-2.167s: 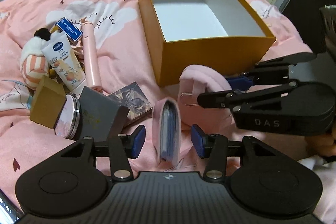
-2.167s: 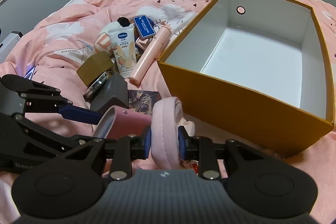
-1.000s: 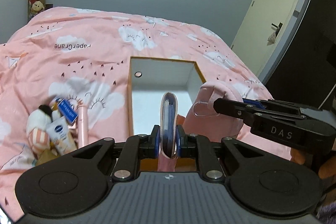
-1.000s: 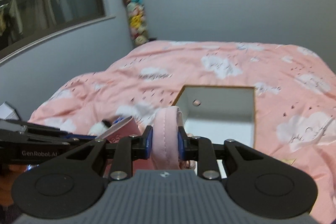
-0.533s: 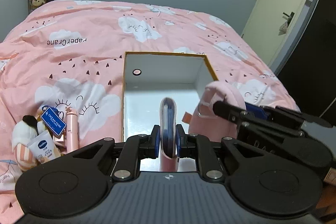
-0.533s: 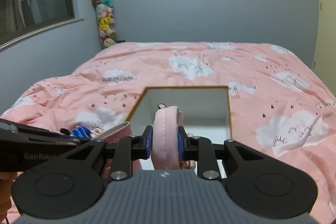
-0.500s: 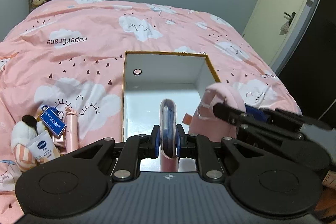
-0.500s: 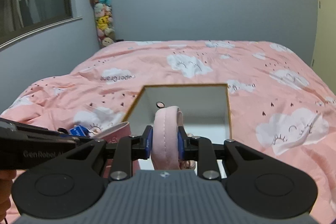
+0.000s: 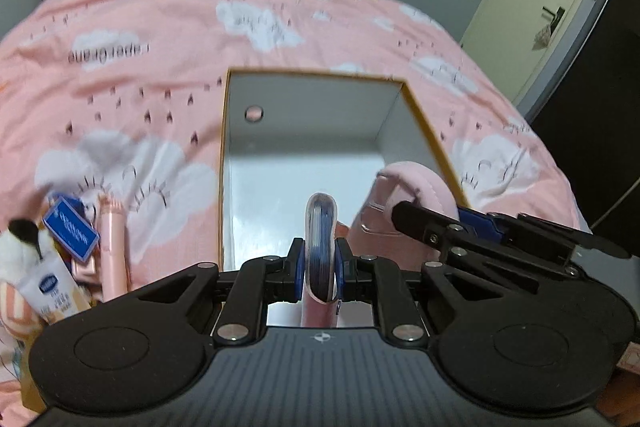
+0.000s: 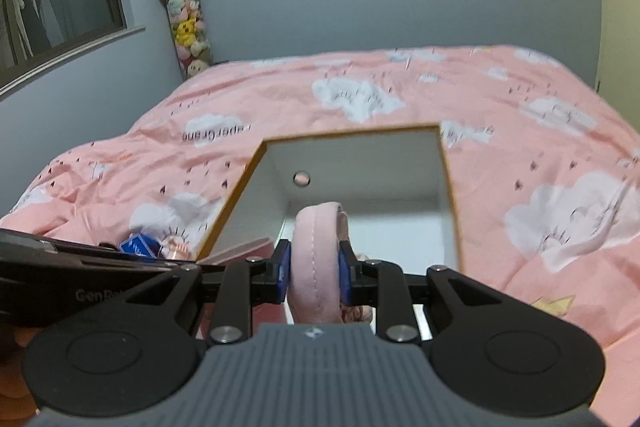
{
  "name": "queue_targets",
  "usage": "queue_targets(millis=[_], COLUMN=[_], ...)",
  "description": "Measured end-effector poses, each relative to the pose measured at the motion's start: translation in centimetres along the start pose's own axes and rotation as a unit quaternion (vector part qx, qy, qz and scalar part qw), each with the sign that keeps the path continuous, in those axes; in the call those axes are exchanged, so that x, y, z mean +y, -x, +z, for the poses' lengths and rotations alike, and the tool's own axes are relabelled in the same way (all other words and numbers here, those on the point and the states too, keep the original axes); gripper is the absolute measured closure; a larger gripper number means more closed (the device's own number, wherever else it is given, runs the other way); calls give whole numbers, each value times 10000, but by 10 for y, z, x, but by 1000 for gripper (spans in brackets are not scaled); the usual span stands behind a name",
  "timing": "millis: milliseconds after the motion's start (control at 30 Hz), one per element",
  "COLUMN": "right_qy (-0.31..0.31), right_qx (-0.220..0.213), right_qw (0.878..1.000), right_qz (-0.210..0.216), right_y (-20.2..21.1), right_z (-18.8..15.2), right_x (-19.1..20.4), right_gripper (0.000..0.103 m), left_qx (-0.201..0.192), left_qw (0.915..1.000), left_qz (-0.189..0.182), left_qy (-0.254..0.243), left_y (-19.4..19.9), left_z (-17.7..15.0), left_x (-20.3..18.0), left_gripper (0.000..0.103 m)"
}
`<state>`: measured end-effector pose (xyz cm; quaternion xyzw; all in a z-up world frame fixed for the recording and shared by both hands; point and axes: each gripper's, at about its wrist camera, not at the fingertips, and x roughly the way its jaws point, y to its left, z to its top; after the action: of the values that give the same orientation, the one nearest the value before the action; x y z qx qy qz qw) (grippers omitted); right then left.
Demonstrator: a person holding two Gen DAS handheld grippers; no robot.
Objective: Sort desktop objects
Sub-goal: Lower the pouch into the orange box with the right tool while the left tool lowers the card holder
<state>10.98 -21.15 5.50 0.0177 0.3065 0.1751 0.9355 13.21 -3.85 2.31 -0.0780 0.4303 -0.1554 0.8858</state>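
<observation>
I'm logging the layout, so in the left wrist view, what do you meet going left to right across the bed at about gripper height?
Lotion tube → blue tag → pink stick → card holder clamped in the left hand-held gripper → pink pouch in the right hand-held gripper.

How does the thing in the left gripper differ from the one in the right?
The left gripper clamps a thin pink card holder with dark blue inside; the right gripper clamps a thick padded pink pouch, all pink, stitched. Both stand edge-up over the white-lined orange box.
</observation>
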Motion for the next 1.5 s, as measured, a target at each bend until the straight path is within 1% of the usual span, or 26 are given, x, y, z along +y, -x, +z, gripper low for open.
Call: queue_targets(millis=[100, 200, 267, 333, 467, 567, 667, 767, 867, 933, 1000, 1167, 1300, 1433, 1500], right_qy=[-66, -113, -122, -199, -266, -347, -458, -707, -1003, -1063, -1036, -1163, -1037, -926, -918], right_qx=[226, 393, 469, 540, 616, 913, 1174, 1453, 1516, 1538, 1533, 1586, 1683, 1734, 1766], right_qw=[9996, 9988, 9985, 9979, 9969, 9940, 9909, 9848, 9793, 9771, 9775, 9739, 9725, 9730, 9725], right_qz=[141, 255, 243, 282, 416, 494, 474, 630, 891, 1017, 1014, 1130, 1230, 1208, 1209], right_y=[-13, -24, -30, -34, -34, -34, -31, -33, -36, -37, -39, -43, -46, -49, -51], right_z=[-6, -13, -17, -21, -25, -27, -29, -32, -35, -35, -35, -34, -34, -35, -34], right_x=[2, 5, 5, 5, 5, 5, 1, -5, -8, -5, -2, -1, 8, 15, 17], right_gripper=[78, 78, 78, 78, 77, 76, 75, 75, 77, 77, 78, 77, 75, 72, 70], left_qx=[184, 374, 480, 508, 485, 528, 636, 684, 634, 594, 551, 548, 568, 492, 385], left_qw=[9998, 9992, 9985, 9981, 9981, 9980, 9974, 9972, 9974, 9972, 9969, 9973, 9977, 9983, 9988], left_qz=[-34, 91, 201, 297, 373, 360, 328, 300, 350, 440, 527, 419, 273, 175, 132], left_qy=[73, 97, 142, 163, 31, -2, -7, 64, 53, -96, -198, -251, -233, -253, -271], left_y=[-6, -13, -17, -18, -16, -14, -12, -12, -10, -7, -4, -3, -2, 6, 13], left_z=[-4, -7, -9, -12, -21, -25, -30, -34, -36, -38, -40, -43, -48, -53, -55], left_x=[11, 19, 23, 25, 25, 26, 28, 30, 28, 22, 19, 21, 23, 25, 27], left_gripper=[87, 87, 87, 87, 87, 86, 86, 86, 86, 86, 86, 85, 84, 84, 84])
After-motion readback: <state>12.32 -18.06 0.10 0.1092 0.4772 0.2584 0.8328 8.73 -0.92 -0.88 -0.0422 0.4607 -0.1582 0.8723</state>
